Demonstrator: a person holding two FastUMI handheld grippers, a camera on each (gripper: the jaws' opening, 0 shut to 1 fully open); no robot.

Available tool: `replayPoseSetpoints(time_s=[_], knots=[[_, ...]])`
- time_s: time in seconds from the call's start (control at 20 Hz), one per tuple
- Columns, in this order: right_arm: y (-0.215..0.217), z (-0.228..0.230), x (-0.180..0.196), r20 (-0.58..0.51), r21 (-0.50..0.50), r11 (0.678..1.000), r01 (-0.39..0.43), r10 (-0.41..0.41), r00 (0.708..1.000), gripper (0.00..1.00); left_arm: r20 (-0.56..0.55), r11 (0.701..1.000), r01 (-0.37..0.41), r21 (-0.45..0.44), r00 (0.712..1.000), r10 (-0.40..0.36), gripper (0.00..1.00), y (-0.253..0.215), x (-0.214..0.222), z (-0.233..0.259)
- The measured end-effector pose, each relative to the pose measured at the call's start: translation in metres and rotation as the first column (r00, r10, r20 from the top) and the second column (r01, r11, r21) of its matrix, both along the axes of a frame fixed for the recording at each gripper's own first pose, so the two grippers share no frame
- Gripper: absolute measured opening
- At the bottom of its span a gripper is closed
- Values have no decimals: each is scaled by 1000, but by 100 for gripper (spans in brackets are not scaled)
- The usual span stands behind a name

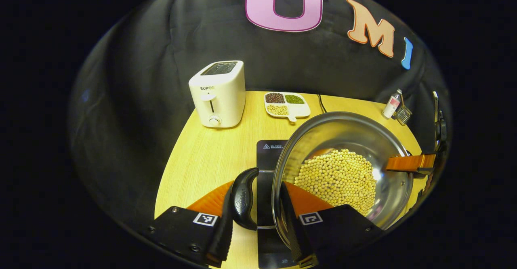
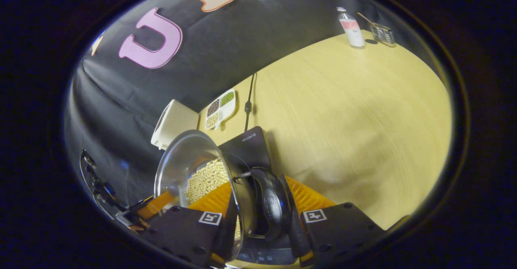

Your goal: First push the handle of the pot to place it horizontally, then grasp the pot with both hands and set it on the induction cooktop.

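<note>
Pale wooden tabletop [image 1: 210,156] filled the booth in front of the black cloth wall. In the left gripper view, going left to right, a white two-slot toaster [image 1: 218,94] stood at the back, then a white divided dish of dark, green and yellow beans [image 1: 287,104], with a small pink-labelled bottle [image 1: 391,104] and a wire holder [image 1: 402,114] at the far right edge. The round stainless steel pot [image 1: 387,148], holding yellow soybeans [image 1: 337,178], was tilted above the black induction cooktop [image 1: 270,146]; whether it touched the cooktop could not be told. The left gripper [image 1: 258,204] had its black and orange fingers clamped across the pot's black side handle [image 1: 243,198] and rim. At the pot's far side an orange finger of the other gripper reached the rim. In the right gripper view, the right gripper [image 2: 262,216] was clenched on the pot's opposite black handle [image 2: 271,202], one finger inside the rim, one outside.
</note>
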State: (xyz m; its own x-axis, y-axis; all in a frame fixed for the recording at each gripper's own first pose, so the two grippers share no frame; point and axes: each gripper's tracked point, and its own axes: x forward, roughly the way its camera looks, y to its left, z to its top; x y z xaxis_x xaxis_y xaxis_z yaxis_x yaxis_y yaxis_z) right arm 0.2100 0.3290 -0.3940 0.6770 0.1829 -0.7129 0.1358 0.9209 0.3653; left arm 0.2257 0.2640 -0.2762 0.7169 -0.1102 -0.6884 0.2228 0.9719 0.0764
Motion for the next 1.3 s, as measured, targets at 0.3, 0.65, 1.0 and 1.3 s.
replayPoseSetpoints(time_s=[0.3, 0.65, 1.0, 1.3], knots=[[-3, -13, 8, -11, -35, 999, 13, -14, 1000, 51, -33, 1000, -12, 2, 999, 12, 59, -2, 9, -12], [1, -17, 13, -4, -23, 1000, 8, -8, 1000, 51, -21, 1000, -15, 17, 1000, 15, 64, 0, 16, -16], [3, 1, 20, 60, 0, 1000, 29, -29, 998, 80, 29, 989, -142, -30, 989, 143, 81, 10, 15, -11], [-34, 45, 21, 218, -93, 992, 84, -62, 974, 99, 165, 976, -213, -54, 962, 219, 96, 18, 14, 27]])
